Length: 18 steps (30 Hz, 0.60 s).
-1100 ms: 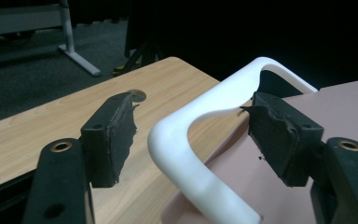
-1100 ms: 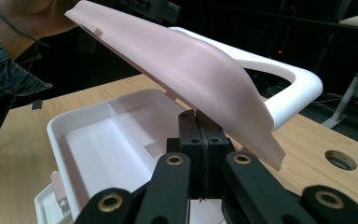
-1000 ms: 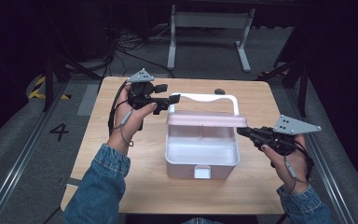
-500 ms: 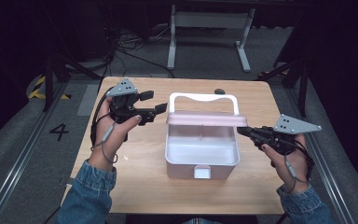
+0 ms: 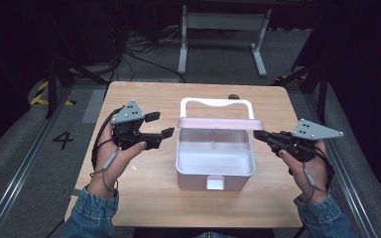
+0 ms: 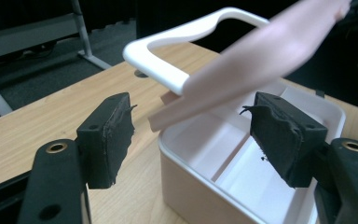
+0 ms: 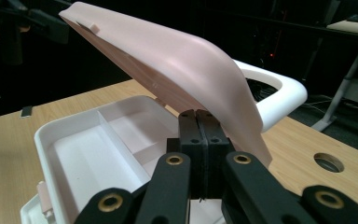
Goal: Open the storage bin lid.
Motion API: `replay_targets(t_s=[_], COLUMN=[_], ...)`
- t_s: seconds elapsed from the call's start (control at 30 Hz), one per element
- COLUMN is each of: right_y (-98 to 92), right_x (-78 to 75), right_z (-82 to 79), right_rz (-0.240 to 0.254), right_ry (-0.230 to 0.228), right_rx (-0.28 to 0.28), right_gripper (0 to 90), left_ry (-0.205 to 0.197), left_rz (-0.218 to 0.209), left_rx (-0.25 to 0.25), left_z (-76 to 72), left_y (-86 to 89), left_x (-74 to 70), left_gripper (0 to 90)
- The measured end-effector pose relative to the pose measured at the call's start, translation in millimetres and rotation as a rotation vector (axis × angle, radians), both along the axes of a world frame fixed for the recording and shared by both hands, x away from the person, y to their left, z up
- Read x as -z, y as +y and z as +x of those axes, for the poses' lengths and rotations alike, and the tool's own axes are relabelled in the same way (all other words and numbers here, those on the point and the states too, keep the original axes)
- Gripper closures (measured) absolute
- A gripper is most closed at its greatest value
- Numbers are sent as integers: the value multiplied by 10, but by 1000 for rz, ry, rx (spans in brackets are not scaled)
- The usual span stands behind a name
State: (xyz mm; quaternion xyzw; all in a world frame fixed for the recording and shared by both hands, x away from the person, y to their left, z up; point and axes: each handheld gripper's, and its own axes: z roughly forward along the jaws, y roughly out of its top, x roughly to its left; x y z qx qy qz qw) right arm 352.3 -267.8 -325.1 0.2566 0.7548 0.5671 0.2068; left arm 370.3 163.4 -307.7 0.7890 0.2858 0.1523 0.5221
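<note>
Backing away from the lunch box, left side first!

Left of the lunch box (image 5: pixel 215 171), the left gripper (image 5: pixel 159 125) hangs with jaws spread wide and nothing between them; a second ago it sat right at the box's back left corner by the white handle (image 5: pixel 216 102), and now it has slid out over bare table (image 5: pixel 144 198). The lunch box sits mid-table, tray open, its pink lid (image 5: pixel 220 123) propped up along the back edge. Right of the box, the right gripper (image 5: pixel 258 135) has not budged, jaws pinched tight together, tip touching the lid's right end, seemingly propping it rather than gripping. My read: the lid is up, the left hand is freed for its next job.
</note>
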Motion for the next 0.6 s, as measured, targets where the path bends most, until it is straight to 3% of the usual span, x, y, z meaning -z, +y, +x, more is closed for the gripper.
replay_targets(t_s=[0.23, 0.6], right_y=[1, 3], right_x=[-1, 3], right_z=[7, 15], right_rz=[2, 7], right_ry=[-1, 9], right_rx=[2, -2], right_gripper=[900, 900], left_ry=[-43, -65], left_rz=[31, 2], left_rx=[21, 73], left_z=[31, 123], left_y=[-112, -416], left_x=[53, 22], left_gripper=[297, 305])
